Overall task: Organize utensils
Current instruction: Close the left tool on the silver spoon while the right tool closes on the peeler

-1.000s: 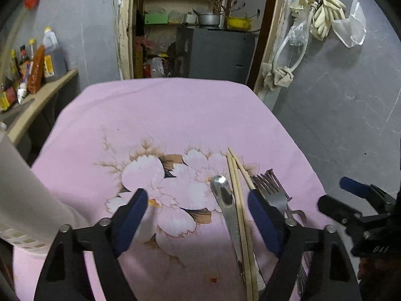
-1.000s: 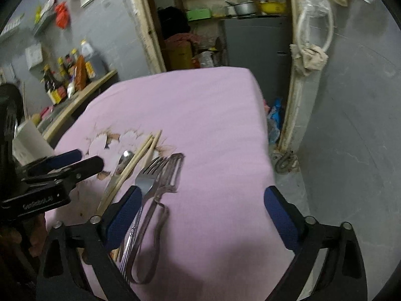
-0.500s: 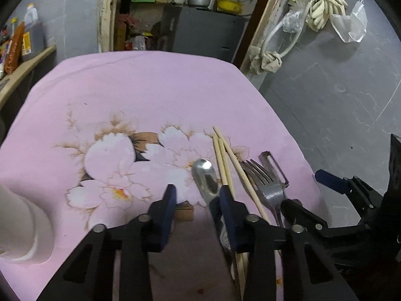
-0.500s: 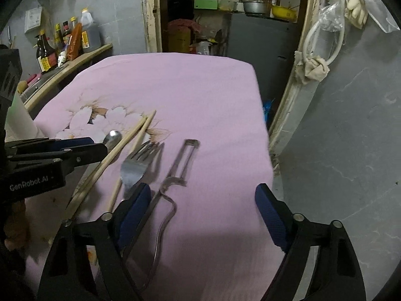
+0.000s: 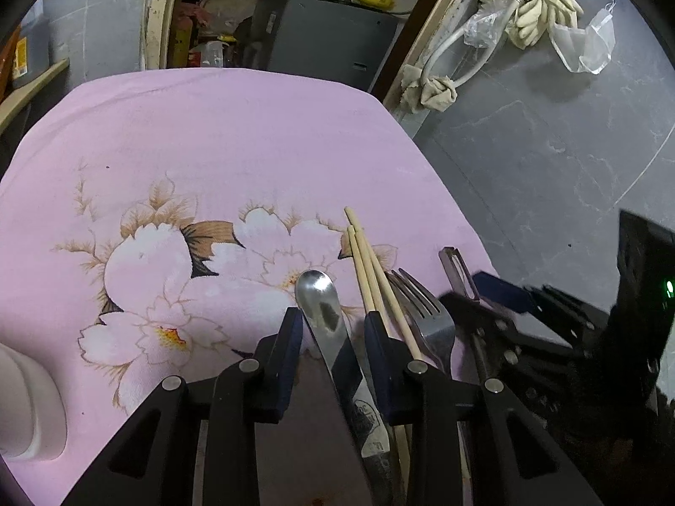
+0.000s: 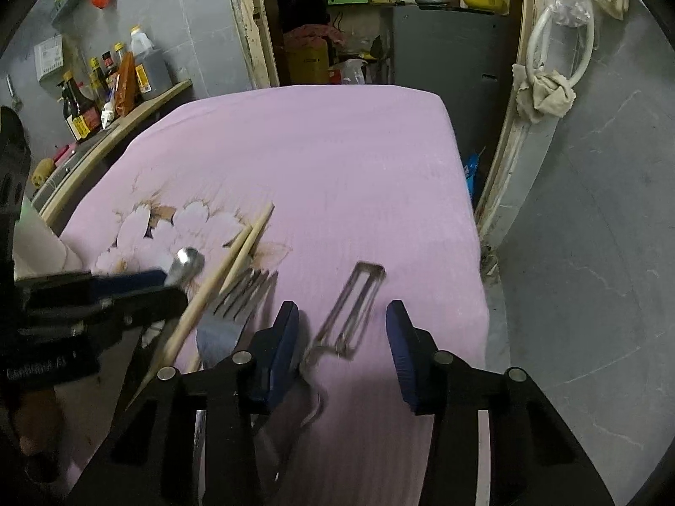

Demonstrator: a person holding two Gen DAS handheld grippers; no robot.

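Right, left wrist view first: my left jaws (image 5: 331, 329) have gone from wide open to a narrow gap, and they now straddle the neck of the spoon (image 5: 322, 310). Pads sit either side of the handle with a sliver of daylight on each, so no clamp yet; nothing held. The gripper has also dipped and slid over from the bare cloth onto the spoon. The chopsticks (image 5: 371, 278) lie just right of the right pad, touching or nearly so; risk of pinching one along with the spoon. The fork (image 5: 426, 316) sits beyond them, all on the pink flowered cloth over the counter (image 5: 253, 147).

Right wrist view: my right jaws (image 6: 341, 337) have just been closing from near full width, now roughly half open, with the peeler (image 6: 350, 308) between them. Pads are clear of it on both sides, wider gap on the right; nothing gripped. The gripper has shifted off the fork onto the peeler. The frame is a bit smeared down low, so the peeler's handle end is hard to read.

Meaning: both targets picked, both grasps pending. Sorting itself hasn't begun; all utensils are lying flat together. I'd judge next is finishing both closes, then lifting.
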